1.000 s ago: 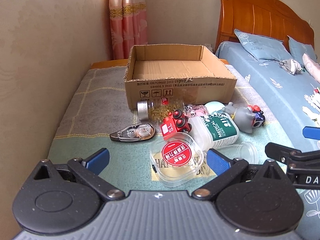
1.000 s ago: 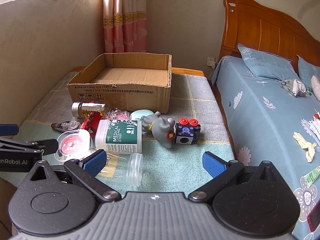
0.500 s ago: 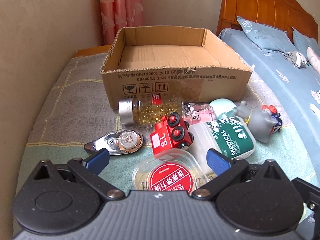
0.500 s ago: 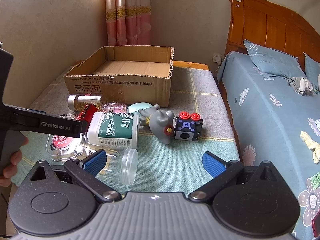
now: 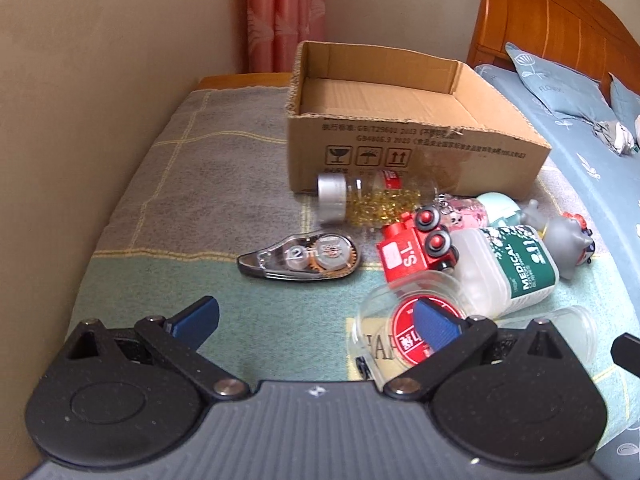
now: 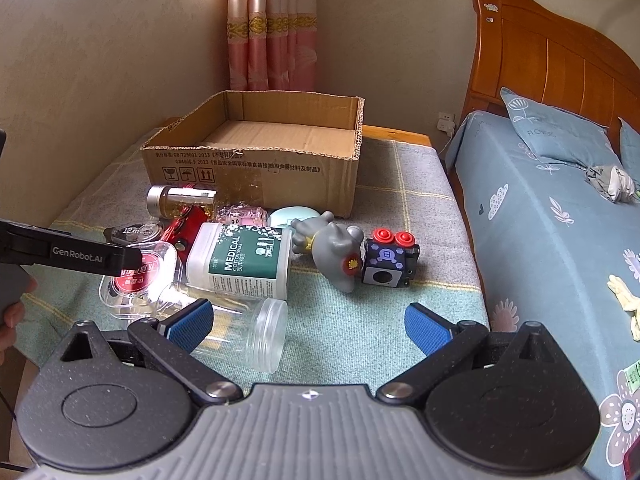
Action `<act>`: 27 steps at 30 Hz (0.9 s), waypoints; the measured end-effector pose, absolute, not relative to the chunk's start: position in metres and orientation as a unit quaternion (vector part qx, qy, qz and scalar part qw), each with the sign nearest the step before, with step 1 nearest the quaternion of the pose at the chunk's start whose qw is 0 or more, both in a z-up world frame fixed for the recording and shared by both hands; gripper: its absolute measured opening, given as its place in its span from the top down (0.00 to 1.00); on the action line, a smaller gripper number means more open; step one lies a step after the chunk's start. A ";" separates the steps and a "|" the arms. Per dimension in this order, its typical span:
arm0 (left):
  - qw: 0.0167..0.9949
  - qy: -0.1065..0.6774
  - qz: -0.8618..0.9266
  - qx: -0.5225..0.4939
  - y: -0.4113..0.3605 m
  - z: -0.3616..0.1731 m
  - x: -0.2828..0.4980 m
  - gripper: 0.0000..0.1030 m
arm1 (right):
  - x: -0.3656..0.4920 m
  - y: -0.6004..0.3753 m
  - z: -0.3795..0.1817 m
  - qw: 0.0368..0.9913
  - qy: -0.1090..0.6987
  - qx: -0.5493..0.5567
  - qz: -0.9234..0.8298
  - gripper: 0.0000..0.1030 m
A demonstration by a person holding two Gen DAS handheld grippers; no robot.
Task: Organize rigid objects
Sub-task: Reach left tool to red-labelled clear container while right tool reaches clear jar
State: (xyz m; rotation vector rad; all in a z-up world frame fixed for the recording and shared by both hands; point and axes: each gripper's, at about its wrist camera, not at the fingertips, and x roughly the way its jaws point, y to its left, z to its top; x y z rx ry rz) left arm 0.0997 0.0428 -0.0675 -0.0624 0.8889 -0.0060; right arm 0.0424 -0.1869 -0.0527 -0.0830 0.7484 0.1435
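— Where's your left claw (image 5: 316,320)?
— I hold it spread wide over the blanket's (image 5: 208,184) near edge; the tape dispenser (image 5: 300,257) lies just ahead, between the fingers.
— And the right claw (image 6: 308,320)?
— Wide too, the clear jar (image 6: 248,332) lying just past its left finger.

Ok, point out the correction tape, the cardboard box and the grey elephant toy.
correction tape (image 5: 301,257), left wrist view, on its clear casing.
cardboard box (image 6: 256,168), right wrist view, on its printed front wall.
grey elephant toy (image 6: 334,254), right wrist view, on its body.
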 end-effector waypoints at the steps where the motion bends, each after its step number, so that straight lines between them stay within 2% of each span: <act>1: 0.904 0.426 -0.004 -0.041 0.045 -0.066 0.100 0.01 | 0.043 -0.186 -0.053 0.927 0.365 -0.040 0.070 0.00; 5: 0.898 0.430 -0.037 -0.081 0.035 -0.064 0.113 0.01 | 0.042 -0.183 -0.052 0.928 0.364 -0.046 0.067 0.00; 12: 0.884 0.463 -0.053 -0.040 0.004 -0.079 0.123 0.01 | 0.041 -0.189 -0.048 0.930 0.361 -0.044 0.055 0.00; 27: 0.880 0.473 -0.021 0.022 0.044 -0.090 0.094 0.01 | 0.052 -0.162 -0.059 0.913 0.385 -0.039 0.127 0.00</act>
